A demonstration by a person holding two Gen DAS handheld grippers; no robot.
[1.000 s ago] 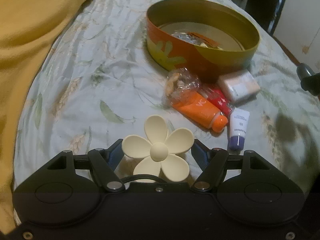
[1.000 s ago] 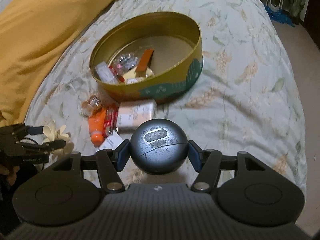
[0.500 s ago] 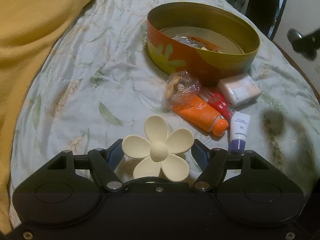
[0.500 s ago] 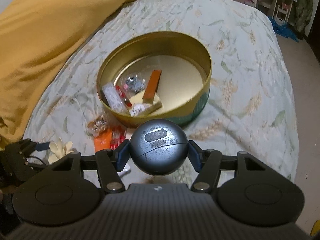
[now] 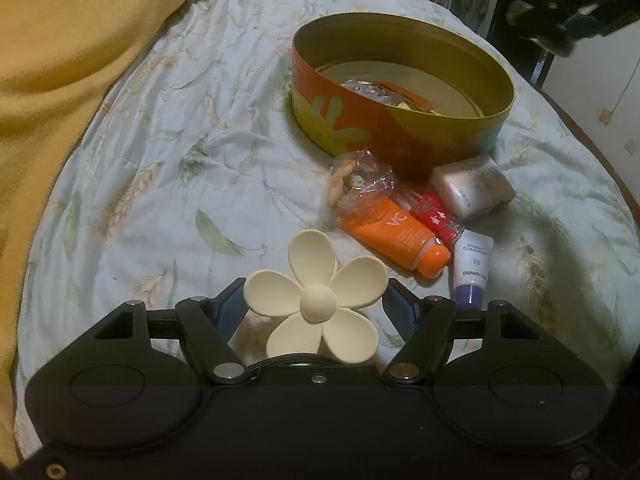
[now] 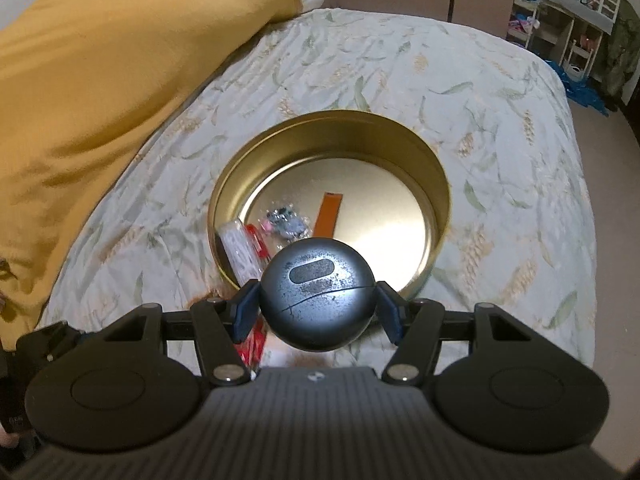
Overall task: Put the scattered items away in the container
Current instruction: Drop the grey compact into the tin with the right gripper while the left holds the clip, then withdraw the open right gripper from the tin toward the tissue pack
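— On the bed, what is each gripper holding?

— The left gripper is clamping a cream flower hair clip between its blue pads, low over the leaf-print bedspread. The right gripper is gripping a dark round case.

— And where is the round tin sitting?

— It is sitting on the bedspread, just beyond the round case, with some small items lying inside. An orange tube, a white tube and a pale packet are lying beside the tin.

shiny metal tin; matt plastic flower clip; quilted cloth bedspread.
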